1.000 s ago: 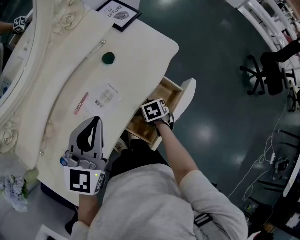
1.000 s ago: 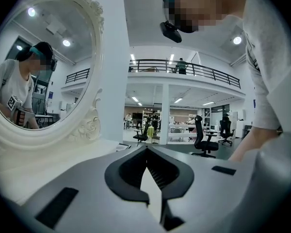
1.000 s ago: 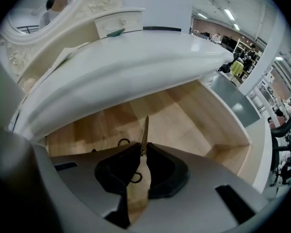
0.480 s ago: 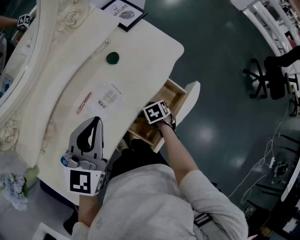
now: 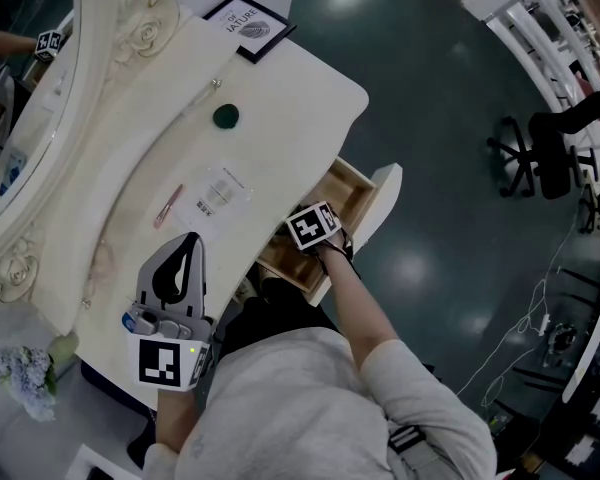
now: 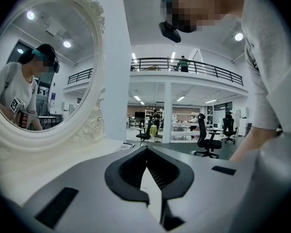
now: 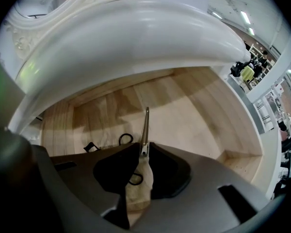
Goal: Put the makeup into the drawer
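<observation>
- Room to move is wide beyond the drawer (image 5: 378,190). Bare dark floor (image 5: 430,88) lies off its white front, with an office chair (image 5: 528,153) well apart from it.
- The drawer stands open from the front edge of the cream table (image 5: 280,98). In the right gripper view the table's rounded edge hangs over the drawer's inner end and leaves only a low gap there.
- The right gripper (image 7: 144,147) is down inside the drawer, near that inner end. Its jaws are clamped on a thin metal stick (image 7: 146,120), which points out past the tips over the wooden bottom. Whether the stick touches the wood I cannot tell.
- On the drawer's bottom, beside the stick, lie a black loop (image 7: 125,139) and a small black clip (image 7: 90,146). Another dark loop shows behind the jaws.
- The left gripper (image 5: 190,240) is over the tabletop, well apart from the drawer. Its jaws are together with nothing between them.
- On the tabletop back from the drawer are a clear packet (image 5: 218,193) with a barcode label, a pink stick (image 5: 167,206) just beside it, and a green round pot (image 5: 225,117) further off. A framed print (image 5: 248,26) sits at the corner farthest from the drawer.
- A mirror (image 5: 20,88) in a carved frame lines the table's side opposite the drawer.
</observation>
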The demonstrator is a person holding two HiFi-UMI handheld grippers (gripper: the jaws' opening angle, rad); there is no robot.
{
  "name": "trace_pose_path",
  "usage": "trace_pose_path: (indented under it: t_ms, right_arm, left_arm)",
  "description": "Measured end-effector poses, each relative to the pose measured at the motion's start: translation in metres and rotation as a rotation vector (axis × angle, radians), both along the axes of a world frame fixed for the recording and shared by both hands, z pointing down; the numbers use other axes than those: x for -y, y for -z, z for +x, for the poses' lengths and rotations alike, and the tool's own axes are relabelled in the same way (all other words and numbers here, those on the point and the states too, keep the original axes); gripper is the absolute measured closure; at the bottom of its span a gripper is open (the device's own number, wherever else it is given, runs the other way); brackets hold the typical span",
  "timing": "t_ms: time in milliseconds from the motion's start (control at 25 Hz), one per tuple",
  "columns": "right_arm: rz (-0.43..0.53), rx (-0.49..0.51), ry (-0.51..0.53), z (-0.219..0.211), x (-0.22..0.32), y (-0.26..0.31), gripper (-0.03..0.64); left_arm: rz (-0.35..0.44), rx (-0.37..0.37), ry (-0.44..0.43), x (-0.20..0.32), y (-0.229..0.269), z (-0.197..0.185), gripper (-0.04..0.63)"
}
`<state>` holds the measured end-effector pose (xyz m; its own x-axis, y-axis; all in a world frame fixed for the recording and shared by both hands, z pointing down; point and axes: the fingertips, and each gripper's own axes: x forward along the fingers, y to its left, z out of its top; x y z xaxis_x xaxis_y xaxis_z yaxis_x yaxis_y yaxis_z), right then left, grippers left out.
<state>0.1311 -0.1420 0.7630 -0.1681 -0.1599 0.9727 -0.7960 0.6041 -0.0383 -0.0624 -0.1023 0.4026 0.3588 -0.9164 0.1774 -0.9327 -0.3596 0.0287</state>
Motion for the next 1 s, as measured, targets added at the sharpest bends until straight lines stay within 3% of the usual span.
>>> trace_pose_path:
  t_ms: [280,560,1000]
  right_arm:
    - [0.014,0.052,-0.03,-0.002,0.003,0.01,0.538]
    - [0.118,0.173,-0.105,0.0,0.008,0.049,0.589]
    - [0.342,0.413,-0.15,-0.012,0.01,0.133,0.595]
  left_arm:
    - [0.008,0.0,-0.003,0.001,0.002,0.0,0.581]
    - [0.034,-0.006,-0.005,0.001,0.014,0.003,0.581]
    - [0.069,-0.009,-0.011,-0.003,0.024,0.003,0.581]
